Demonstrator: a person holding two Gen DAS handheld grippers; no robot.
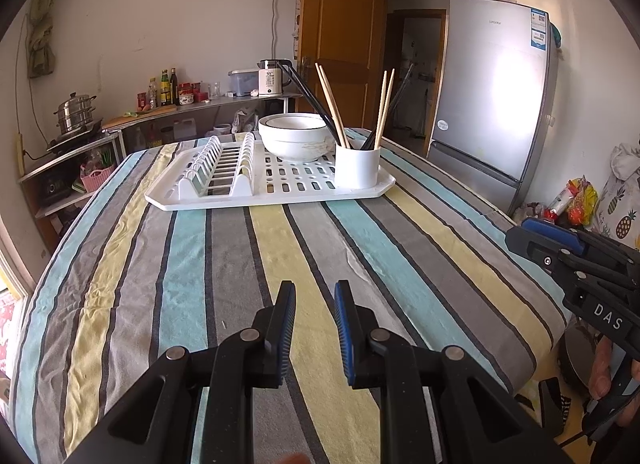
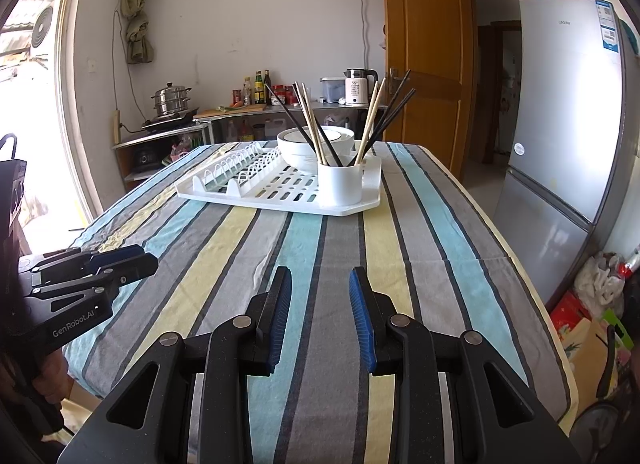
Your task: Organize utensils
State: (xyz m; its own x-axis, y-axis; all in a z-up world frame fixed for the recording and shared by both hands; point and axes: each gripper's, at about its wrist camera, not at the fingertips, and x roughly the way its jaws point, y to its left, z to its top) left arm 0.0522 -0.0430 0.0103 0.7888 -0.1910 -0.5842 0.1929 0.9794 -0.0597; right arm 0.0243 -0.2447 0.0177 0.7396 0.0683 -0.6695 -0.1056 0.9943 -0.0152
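While the chopsticks (image 2: 316,124) stand in the white cup (image 2: 339,183), I hold both grippers clear of them over the striped cloth (image 1: 280,264).

From my right wrist view the cup sits at twelve o'clock, on the near right corner of the white drying rack (image 2: 248,194), with pale and black sticks fanning out of it; stacked white bowls (image 2: 304,148) sit just behind it at eleven o'clock. My right gripper (image 2: 320,316) is spread with nothing between its blue pads. My left gripper (image 1: 315,328) shows a narrower gap, also with nothing in it, and appears at nine o'clock in the right view. A silver fridge (image 2: 568,112) stands at two o'clock.
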